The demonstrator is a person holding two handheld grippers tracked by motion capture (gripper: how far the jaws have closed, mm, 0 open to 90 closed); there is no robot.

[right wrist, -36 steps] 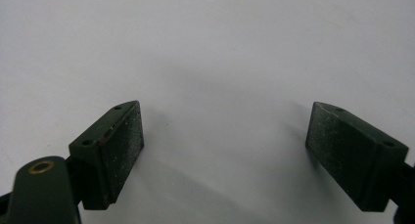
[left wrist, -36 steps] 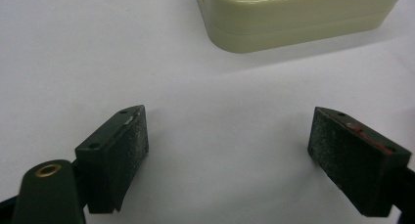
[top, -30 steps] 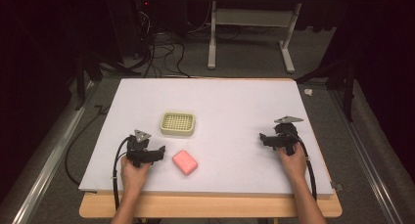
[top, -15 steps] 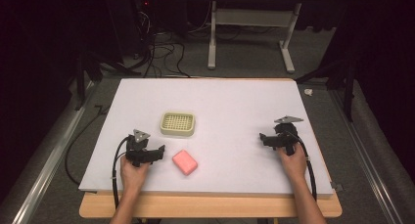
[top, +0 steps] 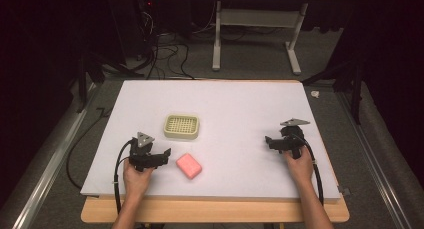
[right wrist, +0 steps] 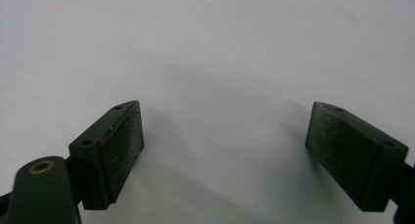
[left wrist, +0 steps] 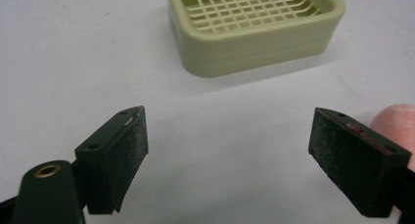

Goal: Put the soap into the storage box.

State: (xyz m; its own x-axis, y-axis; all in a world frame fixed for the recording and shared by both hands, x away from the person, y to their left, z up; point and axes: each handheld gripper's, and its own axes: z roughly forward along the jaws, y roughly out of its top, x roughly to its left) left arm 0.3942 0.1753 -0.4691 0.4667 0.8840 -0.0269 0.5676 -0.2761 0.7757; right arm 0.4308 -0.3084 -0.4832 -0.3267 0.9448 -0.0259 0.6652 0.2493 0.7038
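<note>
Your left tool (top: 162, 155) rests low on the white table (top: 240, 114), jaws spread wide and empty; the pink soap bar (top: 189, 165) lies just beside it, toward the table's middle and near the front edge. In the left gripper view the same tool (left wrist: 227, 136) looks past its wide jaws at the pale green soap dish (left wrist: 254, 28), while the soap (left wrist: 396, 121) shows as a pink corner behind the right-hand jaw. Your right tool (top: 272, 141) sits well apart at the other side, jaws likewise wide with nothing between them, as the right gripper view (right wrist: 225, 131) confirms over bare table.

The likely step is picking up the soap with the left tool. Swing the tool toward the bar so that it lies between the jaws, not outside one of them. Close across the bar's short side, low and level, so the pads meet its flat flanks.

The soap is a rounded pink block lying flat and turned at an angle to the table edge. The dish is a rounded rectangle with a grid floor, standing just behind the soap.
</note>
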